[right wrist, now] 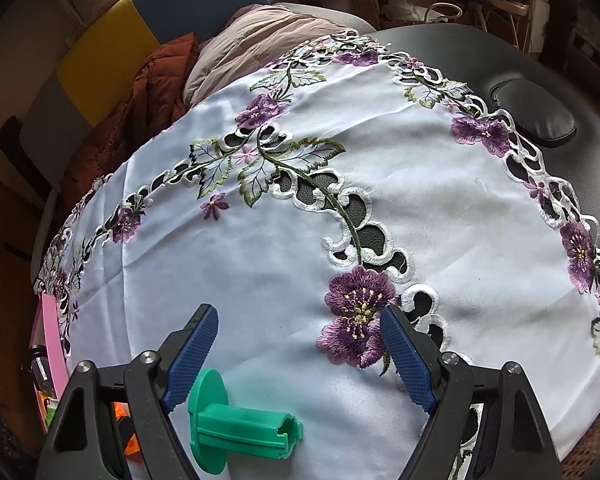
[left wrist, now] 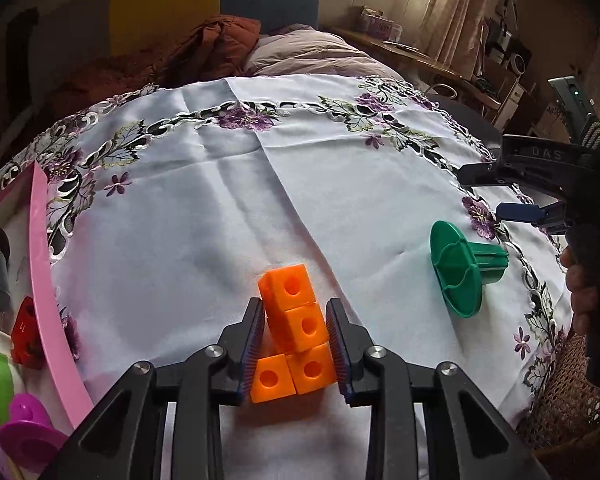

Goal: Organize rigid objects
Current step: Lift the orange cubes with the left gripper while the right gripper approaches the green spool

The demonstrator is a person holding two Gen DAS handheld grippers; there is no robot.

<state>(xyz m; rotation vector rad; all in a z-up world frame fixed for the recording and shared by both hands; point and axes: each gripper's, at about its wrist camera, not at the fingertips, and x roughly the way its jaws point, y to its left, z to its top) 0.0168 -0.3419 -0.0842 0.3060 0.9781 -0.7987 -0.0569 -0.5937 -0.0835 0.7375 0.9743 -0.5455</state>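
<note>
Gripping: left gripper (left wrist: 296,346) pinching orange blocks (left wrist: 296,332) mid-tablecloth (left wrist: 220,200)
Waiting: right gripper (right wrist: 300,356) spread over green spool (right wrist: 240,426)
Risk: linked blocks twisting, slipping from off-centre pinch

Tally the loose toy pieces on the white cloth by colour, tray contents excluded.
Orange: 1, the linked-cube piece between the left gripper's pads.
Green: 1, the flanged spool lying on its side.
Total: 2
</note>
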